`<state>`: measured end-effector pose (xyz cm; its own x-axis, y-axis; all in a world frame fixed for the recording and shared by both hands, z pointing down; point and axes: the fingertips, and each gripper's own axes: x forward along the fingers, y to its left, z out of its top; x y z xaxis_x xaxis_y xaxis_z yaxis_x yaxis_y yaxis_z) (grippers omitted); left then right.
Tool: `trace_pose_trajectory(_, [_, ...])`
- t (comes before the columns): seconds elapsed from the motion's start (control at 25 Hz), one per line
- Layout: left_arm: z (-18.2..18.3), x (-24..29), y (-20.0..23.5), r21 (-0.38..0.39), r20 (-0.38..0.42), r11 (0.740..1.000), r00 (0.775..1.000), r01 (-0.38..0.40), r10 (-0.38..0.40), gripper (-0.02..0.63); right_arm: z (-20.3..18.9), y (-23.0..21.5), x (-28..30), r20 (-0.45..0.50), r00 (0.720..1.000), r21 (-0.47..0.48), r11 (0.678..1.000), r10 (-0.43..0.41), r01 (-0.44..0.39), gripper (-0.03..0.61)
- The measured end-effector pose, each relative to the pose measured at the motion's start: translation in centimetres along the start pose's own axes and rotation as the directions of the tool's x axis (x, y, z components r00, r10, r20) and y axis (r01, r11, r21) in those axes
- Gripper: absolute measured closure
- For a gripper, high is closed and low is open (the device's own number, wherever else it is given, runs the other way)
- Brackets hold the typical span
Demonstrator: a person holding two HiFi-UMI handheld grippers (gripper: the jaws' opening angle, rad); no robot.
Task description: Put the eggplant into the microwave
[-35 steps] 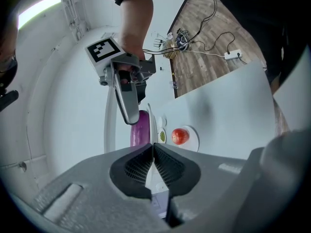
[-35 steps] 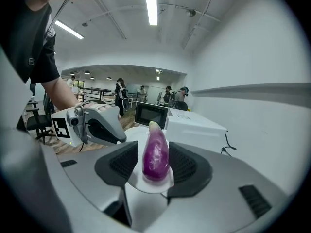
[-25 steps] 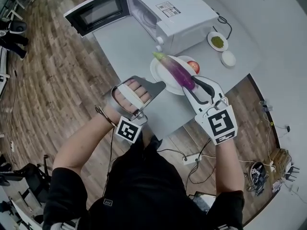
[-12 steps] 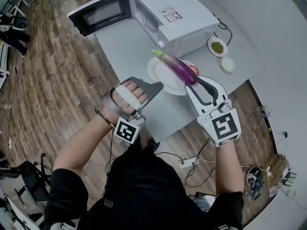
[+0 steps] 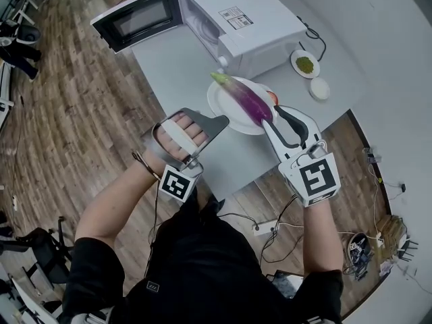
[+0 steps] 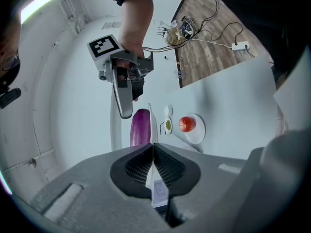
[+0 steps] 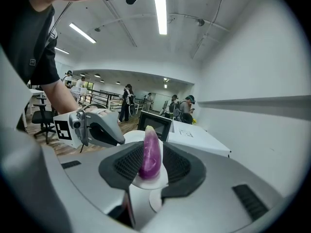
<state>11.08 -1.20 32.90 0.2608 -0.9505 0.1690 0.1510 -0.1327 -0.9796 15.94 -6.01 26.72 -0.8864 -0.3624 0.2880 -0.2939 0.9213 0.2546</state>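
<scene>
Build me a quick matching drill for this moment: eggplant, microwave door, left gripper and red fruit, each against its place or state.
Things:
1. eggplant
2. microwave door
3. left gripper
4. red fruit

Places or states:
A. swung open
B. lying on the white plate
C. jaws together, nothing between them
D. clamped in the right gripper

Pairs: 1-D, 2-A, 3-C, 4-B

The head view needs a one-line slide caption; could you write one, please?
Right gripper holds the eggplant over the plate, facing the open microwave; left gripper shut, empty.
</scene>
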Motion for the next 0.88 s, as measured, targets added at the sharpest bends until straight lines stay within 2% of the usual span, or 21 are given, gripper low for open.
trace_pose_trajectory(0.44, [-1.4,0.3,-0.1,-0.005,-0.003,1.0,1.0,-0.016,0.016,0.597,0.0,-0.7,0.6,-0.019,0.999,-0.009,0.999,-0.039,0.039,0.449])
trace_pose_trajectory(0.68, [-4.0,-0.4,-0.2,-0.002,0.017,1.0,0.999,-0.03,0.03,0.597,1.7,0.1,3.0,-0.018,0.999,-0.031,0.998,-0.048,0.048,0.449])
trace_pose_trajectory(0.88, [-7.2,-1.0,0.0,0.005,0.051,0.999,0.997,-0.052,0.051,0.597,2.5,1.7,5.9,-0.04,0.996,-0.005,0.997,-0.074,0.074,0.448])
